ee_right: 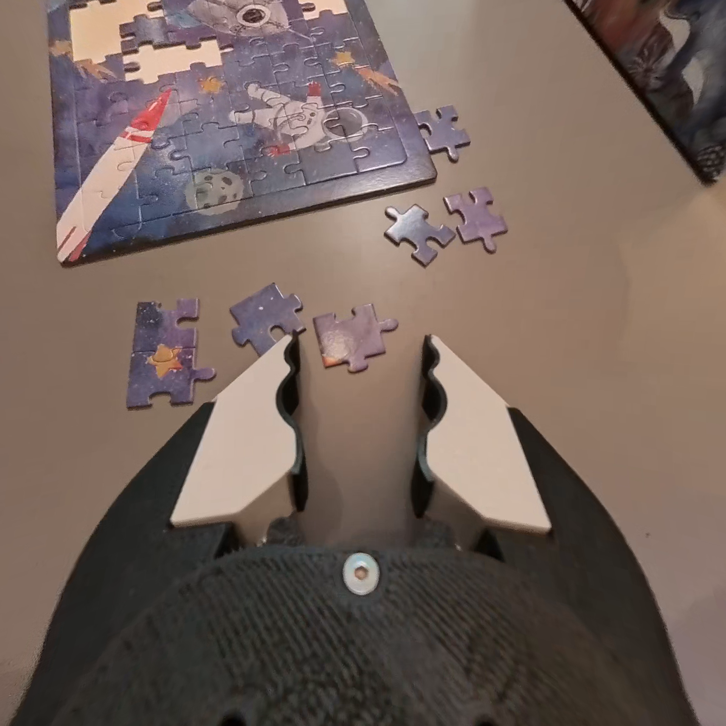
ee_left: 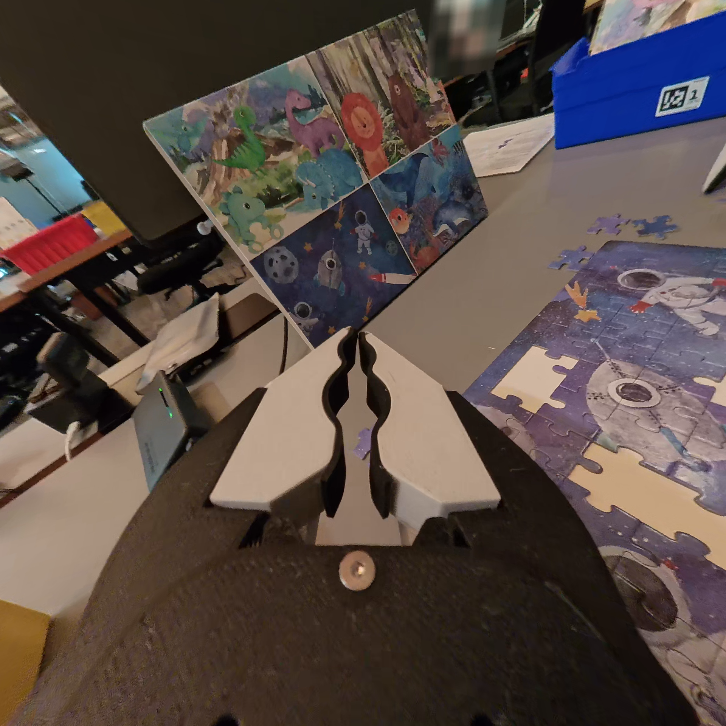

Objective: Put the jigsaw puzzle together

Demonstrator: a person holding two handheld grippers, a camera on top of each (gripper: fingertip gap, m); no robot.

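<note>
- Left wrist view: the left gripper (ee_left: 356,334) is hovering over the grey table (ee_left: 550,220) with its jaws drawn together, the tips almost meeting, and nothing is sitting between them. A bit of a purple piece (ee_left: 363,442) is showing on the table through the gap lower down.
- The jigsaw puzzle (ee_left: 628,393) is lying flat to the right, with cream gaps where pieces are missing. Loose pieces (ee_left: 632,226) are lying beyond its far edge.
- A picture board (ee_left: 314,176) with dinosaur, animal, sea and space scenes is standing tilted ahead of the fingers. A blue bin (ee_left: 636,78) is sitting at the far right.
- Right wrist view: the right gripper (ee_right: 359,340) is hanging above the table (ee_right: 550,353) with its jaws spread wide and empty.
- A single purple piece (ee_right: 351,338) is lying just ahead of the tips, between them. Beside it to the left are another piece (ee_right: 265,318) and a joined pair with a star (ee_right: 165,353).
- The puzzle (ee_right: 235,137) is lying farther ahead, left of centre, with three more pieces (ee_right: 444,231) near its right corner.
</note>
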